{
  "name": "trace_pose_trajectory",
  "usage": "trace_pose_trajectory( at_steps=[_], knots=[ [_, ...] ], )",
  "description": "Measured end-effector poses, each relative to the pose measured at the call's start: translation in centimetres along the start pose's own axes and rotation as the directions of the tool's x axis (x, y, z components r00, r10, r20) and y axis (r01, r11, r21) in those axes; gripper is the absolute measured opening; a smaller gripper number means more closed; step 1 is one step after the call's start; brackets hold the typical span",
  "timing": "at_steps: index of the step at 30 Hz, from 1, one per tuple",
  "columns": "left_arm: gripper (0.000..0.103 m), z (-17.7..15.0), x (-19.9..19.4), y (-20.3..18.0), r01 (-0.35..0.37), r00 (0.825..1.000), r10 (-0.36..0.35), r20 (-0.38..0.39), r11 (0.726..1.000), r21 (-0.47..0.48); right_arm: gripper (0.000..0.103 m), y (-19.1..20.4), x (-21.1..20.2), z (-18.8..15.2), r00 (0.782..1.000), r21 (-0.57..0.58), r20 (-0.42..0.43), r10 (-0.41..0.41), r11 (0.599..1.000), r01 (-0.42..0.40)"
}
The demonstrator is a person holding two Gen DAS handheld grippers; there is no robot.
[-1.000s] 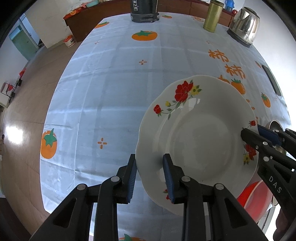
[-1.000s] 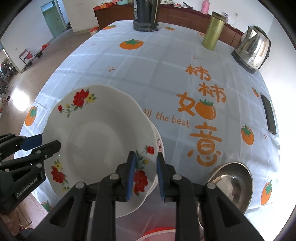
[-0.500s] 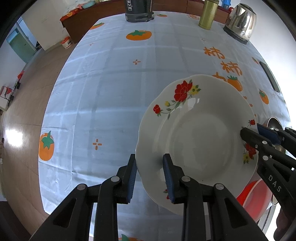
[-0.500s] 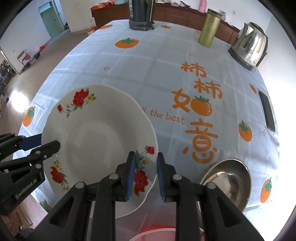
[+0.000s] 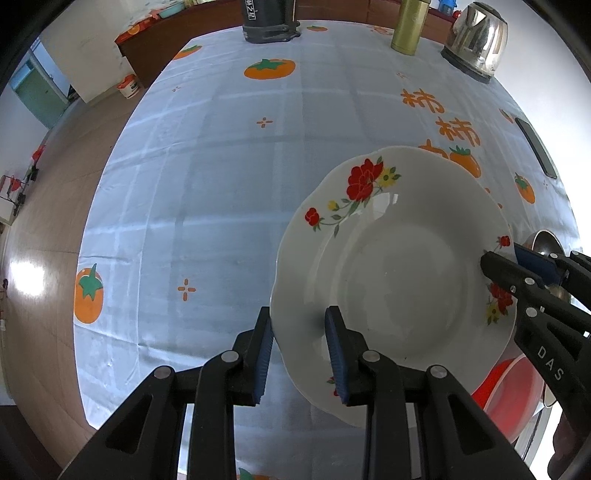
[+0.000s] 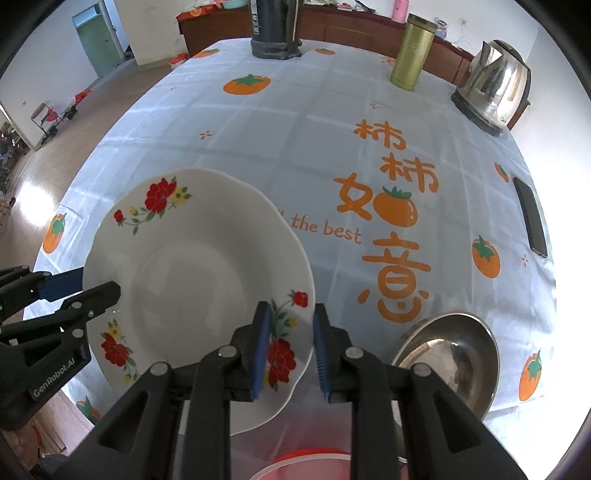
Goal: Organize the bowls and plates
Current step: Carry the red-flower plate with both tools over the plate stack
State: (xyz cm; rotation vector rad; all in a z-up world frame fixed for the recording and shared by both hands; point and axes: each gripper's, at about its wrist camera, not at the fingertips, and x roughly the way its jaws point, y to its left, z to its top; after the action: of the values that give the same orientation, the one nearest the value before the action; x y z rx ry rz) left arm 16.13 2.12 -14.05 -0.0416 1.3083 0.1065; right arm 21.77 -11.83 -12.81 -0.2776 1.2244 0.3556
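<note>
Now the floral plate [image 5: 399, 273], clamped at opposite rims by the left gripper [image 5: 300, 350] and right gripper [image 6: 289, 350], has been lifted off the second plate, no longer seen beneath.

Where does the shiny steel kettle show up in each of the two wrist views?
Left wrist: the steel kettle sits at top right, on the table's far edge.
Right wrist: the kettle is at upper right, same far edge.
Shared landmark: the gold canister stands just left of it in both.
</note>
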Motion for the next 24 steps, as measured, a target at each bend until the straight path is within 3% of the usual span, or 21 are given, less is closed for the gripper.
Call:
trace_pose_trajectory(
  at_steps=[24],
  knots=[
    [0.031, 0.91, 0.83, 0.15, -0.003, 1.000, 0.003, -0.020, 1.000, 0.000, 0.022, -0.06, 0.77, 0.76, 1.000, -0.006, -0.016, 0.000, 1.000, 0.000]
  ],
)
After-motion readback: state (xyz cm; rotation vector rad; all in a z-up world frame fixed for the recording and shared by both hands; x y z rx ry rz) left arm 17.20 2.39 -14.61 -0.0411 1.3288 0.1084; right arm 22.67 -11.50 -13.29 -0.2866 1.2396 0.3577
